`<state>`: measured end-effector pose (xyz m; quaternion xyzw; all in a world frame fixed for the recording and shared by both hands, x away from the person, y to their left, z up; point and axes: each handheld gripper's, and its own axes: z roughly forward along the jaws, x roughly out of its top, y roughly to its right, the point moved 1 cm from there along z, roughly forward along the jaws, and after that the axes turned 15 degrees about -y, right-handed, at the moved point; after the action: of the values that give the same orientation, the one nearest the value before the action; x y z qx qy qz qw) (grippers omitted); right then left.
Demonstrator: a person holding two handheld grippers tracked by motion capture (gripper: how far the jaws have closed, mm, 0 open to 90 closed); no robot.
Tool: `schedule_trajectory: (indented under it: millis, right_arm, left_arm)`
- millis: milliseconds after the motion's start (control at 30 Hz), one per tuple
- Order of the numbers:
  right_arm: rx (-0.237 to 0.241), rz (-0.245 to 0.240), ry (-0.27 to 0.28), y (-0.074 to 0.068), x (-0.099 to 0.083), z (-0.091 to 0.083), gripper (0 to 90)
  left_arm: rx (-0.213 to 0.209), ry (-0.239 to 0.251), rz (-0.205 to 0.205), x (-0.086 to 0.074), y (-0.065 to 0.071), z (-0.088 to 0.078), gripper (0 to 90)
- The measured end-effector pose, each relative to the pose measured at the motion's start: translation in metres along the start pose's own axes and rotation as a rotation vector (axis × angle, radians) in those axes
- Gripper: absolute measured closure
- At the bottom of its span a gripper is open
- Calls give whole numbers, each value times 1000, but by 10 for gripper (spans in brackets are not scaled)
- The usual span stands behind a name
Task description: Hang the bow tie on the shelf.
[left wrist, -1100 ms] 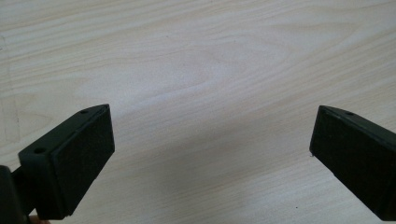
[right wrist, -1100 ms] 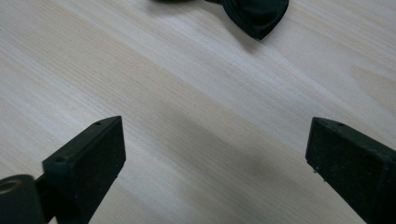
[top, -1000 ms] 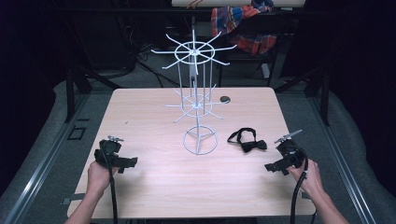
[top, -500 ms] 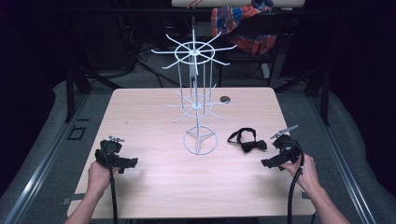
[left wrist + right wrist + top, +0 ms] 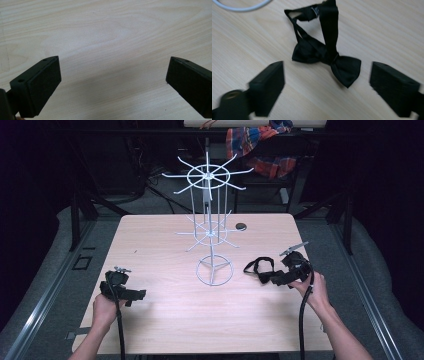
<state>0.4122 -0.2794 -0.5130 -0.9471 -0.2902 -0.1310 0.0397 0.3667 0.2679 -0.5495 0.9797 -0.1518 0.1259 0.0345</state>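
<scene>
Bow tie: a small black fabric one with a thin neck strap, lying flat on the table just right of the white wire rack's ring base. It looks light, soft and floppy, so it should bunch and dangle when lifted; the strap could snag on the rack's arms. The firm knot at the middle looks like the surest place to pinch. The right hand-held gripper hangs close over it, its jaws just narrowing yet wide apart and holding nothing. The left hand-held gripper rests open over bare wood.
</scene>
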Motion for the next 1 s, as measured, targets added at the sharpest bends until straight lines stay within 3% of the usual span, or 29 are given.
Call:
schedule_trajectory:
  millis: [67, 200, 267, 400, 500, 733, 1000]
  right_arm:
    - [-15, 4, 8, 0, 9, 1, 257]
    - [-39, -2, 3, -2, 18, 3, 352]
    - [-62, 1, 17, -4, 26, 2, 467]
    - [-63, 11, 27, -3, 32, -2, 704]
    - [-65, 16, 35, -3, 32, -5, 814]
    - [-79, 9, 62, -2, 30, -16, 872]
    - [-83, -16, 140, -8, 30, -42, 880]
  left_arm:
    - [-6, -8, -8, -1, -2, 0, 0]
    - [-1, -11, -5, 0, -1, 0, 0]
    - [-1, -7, 2, 0, 0, 0, 0]
    - [3, -11, -18, -1, -2, 0, 0]
    - [5, -9, -16, -2, -2, -1, 1]
    - [6, -12, 1, -1, -1, -1, 1]
    - [4, -12, 0, -2, -2, -1, 0]
